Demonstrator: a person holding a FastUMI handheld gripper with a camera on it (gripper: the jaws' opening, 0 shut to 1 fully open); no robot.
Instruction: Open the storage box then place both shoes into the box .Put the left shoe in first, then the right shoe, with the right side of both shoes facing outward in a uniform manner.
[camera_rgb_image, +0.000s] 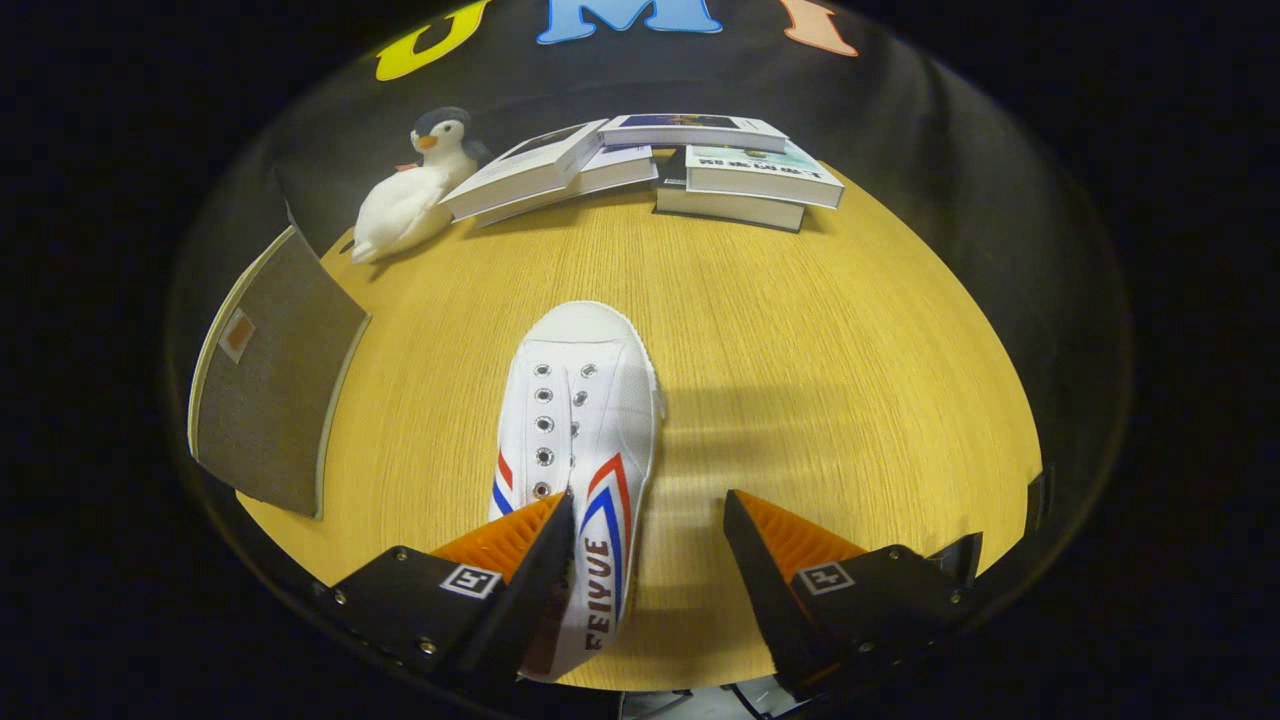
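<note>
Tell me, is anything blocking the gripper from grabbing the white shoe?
No. The hand-held gripper is open, and the white sneaker already lies partly between its fingers, beside one of them, with bare wooden table around it.

The white shoe (580, 440) reads "FEIYUE" along its side.

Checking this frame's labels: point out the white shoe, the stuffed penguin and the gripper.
White shoe (575, 400), gripper view, on its laced upper.
Stuffed penguin (405, 205), gripper view, on its white belly.
Gripper (650, 525), gripper view, midway between its open fingertips; one finger overlaps the shoe's heel end.
</note>
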